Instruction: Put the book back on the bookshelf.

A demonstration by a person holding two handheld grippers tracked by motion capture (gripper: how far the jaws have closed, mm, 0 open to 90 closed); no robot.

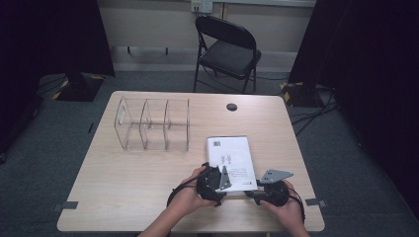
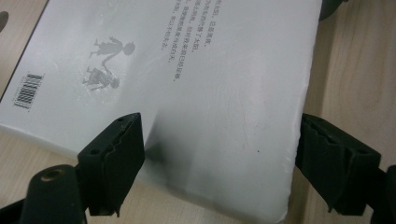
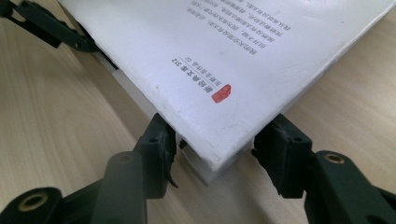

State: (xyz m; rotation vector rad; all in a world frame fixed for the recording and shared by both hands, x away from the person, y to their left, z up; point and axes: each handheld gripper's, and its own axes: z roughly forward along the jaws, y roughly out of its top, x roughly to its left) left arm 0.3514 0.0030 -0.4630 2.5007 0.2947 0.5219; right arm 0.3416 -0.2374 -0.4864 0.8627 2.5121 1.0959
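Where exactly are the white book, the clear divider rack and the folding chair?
white book (image 1: 230, 153), high view, middle of its cover
clear divider rack (image 1: 153, 124), high view, its middle partition
folding chair (image 1: 232, 53), high view, its seat

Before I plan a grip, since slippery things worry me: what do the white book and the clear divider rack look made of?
White book: paper, smooth faintly glossy cover, printed text and barcode. Clear divider rack: likely see-through acrylic; the table shows through its walls.

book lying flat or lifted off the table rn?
Mostly flat. The white book lies closed, back cover up, on the table. In the right gripper view its near corner sits between the jaws; whether it is raised, cannot tell.
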